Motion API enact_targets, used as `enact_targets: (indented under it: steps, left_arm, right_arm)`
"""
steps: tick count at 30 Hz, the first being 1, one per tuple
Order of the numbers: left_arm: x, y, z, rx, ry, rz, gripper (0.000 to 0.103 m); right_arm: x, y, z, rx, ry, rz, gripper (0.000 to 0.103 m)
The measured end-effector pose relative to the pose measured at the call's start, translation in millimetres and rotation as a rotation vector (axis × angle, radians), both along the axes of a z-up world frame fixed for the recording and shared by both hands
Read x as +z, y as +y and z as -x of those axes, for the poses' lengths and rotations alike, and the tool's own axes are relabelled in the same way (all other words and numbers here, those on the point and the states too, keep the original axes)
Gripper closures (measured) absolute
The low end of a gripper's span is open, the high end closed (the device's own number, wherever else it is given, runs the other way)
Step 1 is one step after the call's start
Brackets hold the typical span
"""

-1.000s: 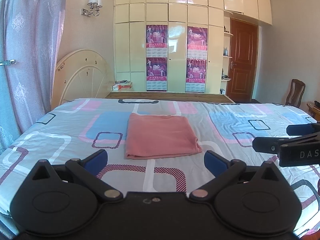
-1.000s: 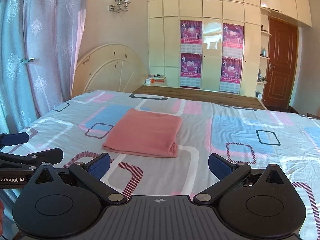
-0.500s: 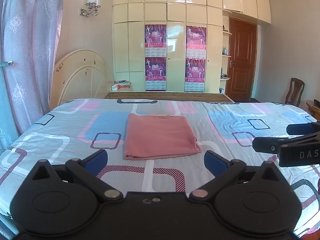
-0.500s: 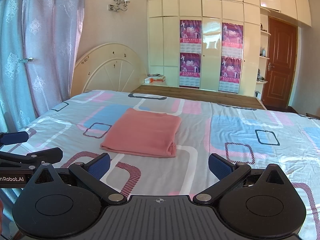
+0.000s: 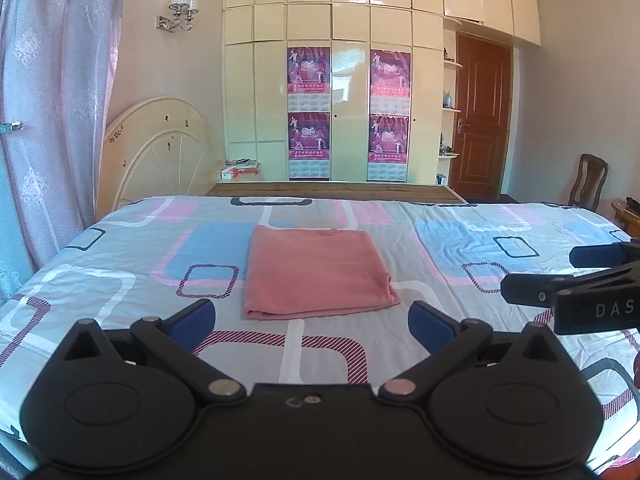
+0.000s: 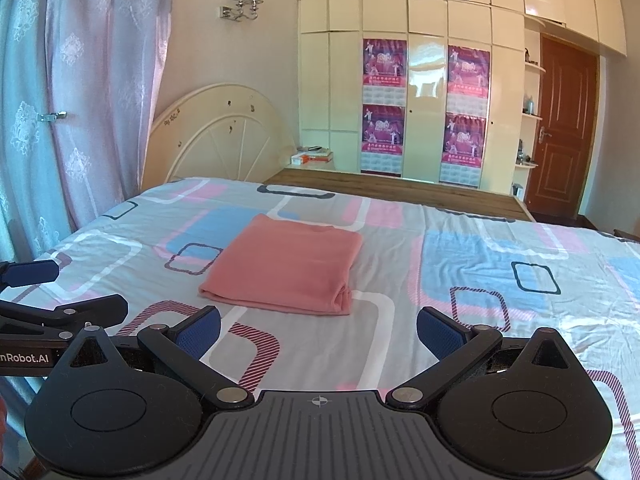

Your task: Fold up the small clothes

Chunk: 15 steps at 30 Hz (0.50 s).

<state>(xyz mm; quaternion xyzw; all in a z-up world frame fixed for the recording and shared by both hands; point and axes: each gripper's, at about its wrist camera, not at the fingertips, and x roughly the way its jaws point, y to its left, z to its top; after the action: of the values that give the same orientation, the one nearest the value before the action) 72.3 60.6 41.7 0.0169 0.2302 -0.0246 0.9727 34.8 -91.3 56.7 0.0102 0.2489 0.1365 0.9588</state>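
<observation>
"DAS" lettering, right claw (image 5: 560, 276).

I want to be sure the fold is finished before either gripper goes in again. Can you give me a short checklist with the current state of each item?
1. Pink cloth folded into a neat rectangle: ok.
2. Cloth lying flat on the bed: ok.
3. Left gripper open and empty: ok.
4. Right gripper open and empty: ok.
5. Both grippers apart from the cloth: ok.
6. Layers inside the fold even: cannot tell.
</observation>
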Motion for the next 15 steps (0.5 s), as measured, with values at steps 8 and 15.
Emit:
enact_targets:
  steps: [8,15]
  left_arm:
    - [-1.7,2.0,0.2,-0.006,-0.015,-0.009,0.001]
    - [-5.6,8.0,-7.9,0.007,-0.003,-0.015,0.001]
  right_arm:
    - [-0.6,-2.0,-3.7,0.005,0.000,-0.001,0.000]
    - [-2.1,-2.1,-5.7,0.019,0.000,-0.001,0.000]
